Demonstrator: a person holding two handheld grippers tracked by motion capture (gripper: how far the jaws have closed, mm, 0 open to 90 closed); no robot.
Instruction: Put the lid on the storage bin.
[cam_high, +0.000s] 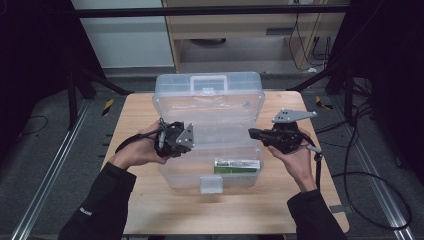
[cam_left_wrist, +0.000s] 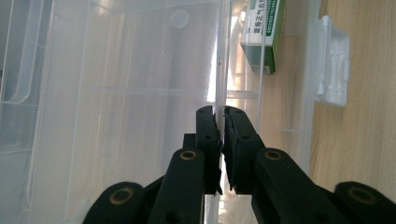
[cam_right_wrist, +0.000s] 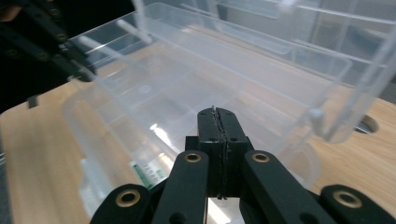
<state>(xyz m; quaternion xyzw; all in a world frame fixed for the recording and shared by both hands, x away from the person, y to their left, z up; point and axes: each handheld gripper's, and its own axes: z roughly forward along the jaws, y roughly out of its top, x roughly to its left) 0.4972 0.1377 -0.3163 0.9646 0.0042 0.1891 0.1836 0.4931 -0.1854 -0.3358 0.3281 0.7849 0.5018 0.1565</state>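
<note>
A clear plastic storage box (cam_high: 210, 107) stands open on the wooden table, its lid tilted up at the back. My left gripper (cam_high: 187, 142) reaches in from the box's left side. In the left gripper view its jaws (cam_left_wrist: 219, 112) are pinched on a thin clear plastic edge (cam_left_wrist: 218, 56) of the box. To the right of the box, my right gripper (cam_high: 252, 133) is held in the air, pointing at the box. Its jaws (cam_right_wrist: 217, 112) are shut with nothing between them. A small green and white carton (cam_high: 237, 166) lies inside the box at the front.
The box's white front latch (cam_high: 211, 184) hangs over the near side. Bare wooden tabletop (cam_high: 150, 200) lies in front of the box and beside it. Cables trail off the table's right edge (cam_high: 350, 175). The person's forearms come in from the bottom.
</note>
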